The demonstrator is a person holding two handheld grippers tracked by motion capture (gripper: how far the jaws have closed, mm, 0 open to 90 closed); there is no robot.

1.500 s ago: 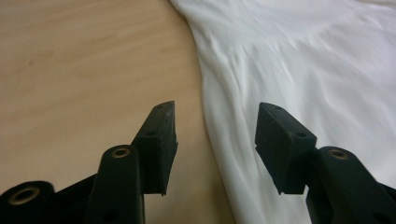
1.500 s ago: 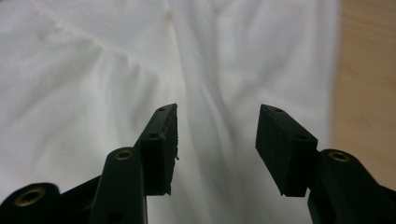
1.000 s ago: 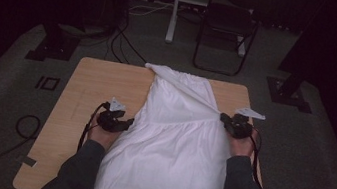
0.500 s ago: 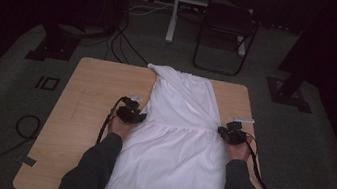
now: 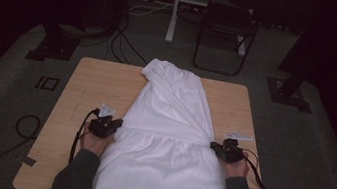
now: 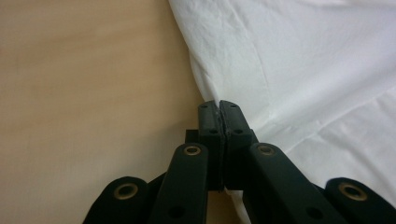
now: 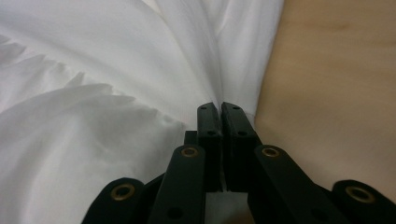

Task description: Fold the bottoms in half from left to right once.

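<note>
**Both tongs closed at the edges of the white garment**

I see the white garment point(image 5: 164, 144) lying lengthwise down the middle of the frame in the high view, from a bunched, narrower end near the far edge of the table to the bottom of the frame, where it runs out of the picture between my forearms. A gathered seam crosses it about level with the two grippers.

My left gripper point(image 5: 110, 125) sits at the garment's left edge, in the lower left of the frame. Its jaws have just been closing, and in the left gripper view they stand pressed together right at the cloth's border point(image 6: 280, 70). A sliver of fabric seems to sit between the tips, though the angle is poor and I would not swear to it.

My right gripper point(image 5: 221, 150) is at the garment's right edge, in the lower right of the high view. In the right gripper view the jaws are closed, and folds of the white cloth point(image 7: 116, 93) draw together into them, so I read that as a grip on the fabric.

The wooden table point(image 5: 91, 88) lies bare on either side of the garment. Beyond it, at the top of the frame, a dark chair point(image 5: 225, 37) stands on the grey floor point(image 5: 7, 80).
</note>
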